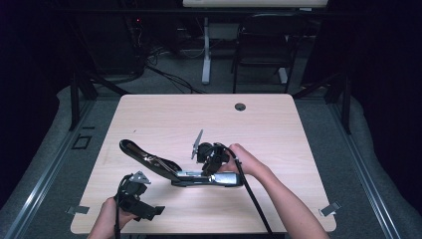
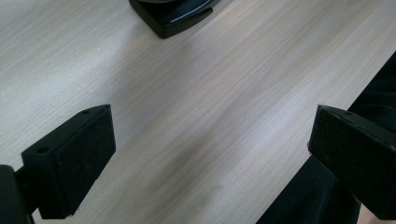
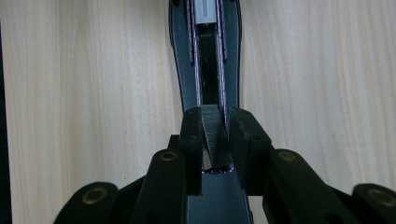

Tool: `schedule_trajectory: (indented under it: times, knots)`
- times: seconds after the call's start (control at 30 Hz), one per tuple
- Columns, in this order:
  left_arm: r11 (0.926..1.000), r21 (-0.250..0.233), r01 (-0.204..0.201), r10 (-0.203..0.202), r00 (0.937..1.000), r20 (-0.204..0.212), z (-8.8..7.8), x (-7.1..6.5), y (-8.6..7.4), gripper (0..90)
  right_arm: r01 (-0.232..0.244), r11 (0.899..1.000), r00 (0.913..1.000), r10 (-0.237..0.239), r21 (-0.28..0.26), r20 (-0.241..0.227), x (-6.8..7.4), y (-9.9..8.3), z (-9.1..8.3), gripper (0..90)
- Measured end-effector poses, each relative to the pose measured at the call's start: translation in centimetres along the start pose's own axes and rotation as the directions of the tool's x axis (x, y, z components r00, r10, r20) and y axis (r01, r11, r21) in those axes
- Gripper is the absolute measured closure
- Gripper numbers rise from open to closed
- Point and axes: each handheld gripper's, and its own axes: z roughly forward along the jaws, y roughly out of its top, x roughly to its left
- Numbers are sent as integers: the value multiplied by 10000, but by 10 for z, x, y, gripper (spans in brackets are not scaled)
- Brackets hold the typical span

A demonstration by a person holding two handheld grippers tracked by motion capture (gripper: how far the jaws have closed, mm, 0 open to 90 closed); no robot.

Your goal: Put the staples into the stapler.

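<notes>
Pinching a ridged strip of staples over the glossy black stapler, the right gripper is nearly closed.

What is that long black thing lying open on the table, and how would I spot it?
Look at the pale wooden table, near its front edge. There lies a black stapler, swung open, its top arm slanting up to the left. The right gripper pinches a strip of staples over its open channel; the left gripper waits apart, open.
</notes>
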Motion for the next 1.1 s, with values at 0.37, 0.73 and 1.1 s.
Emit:
schedule_trajectory:
  times: [0.37,0.73,1.1]
  knots:
    - [10000,5,10,-10,10000,16,0,0,0,10,-199,9998,9998,199,0,47,-1,-5,-4,765]
    - [10000,10,-11,11,10000,7,0,-1,0,11,-547,9985,9981,548,-40,283,3,-5,-4,770]
    - [10000,39,-20,20,10000,-9,0,-1,1,12,-762,9969,9961,753,194,465,5,1,-2,764]
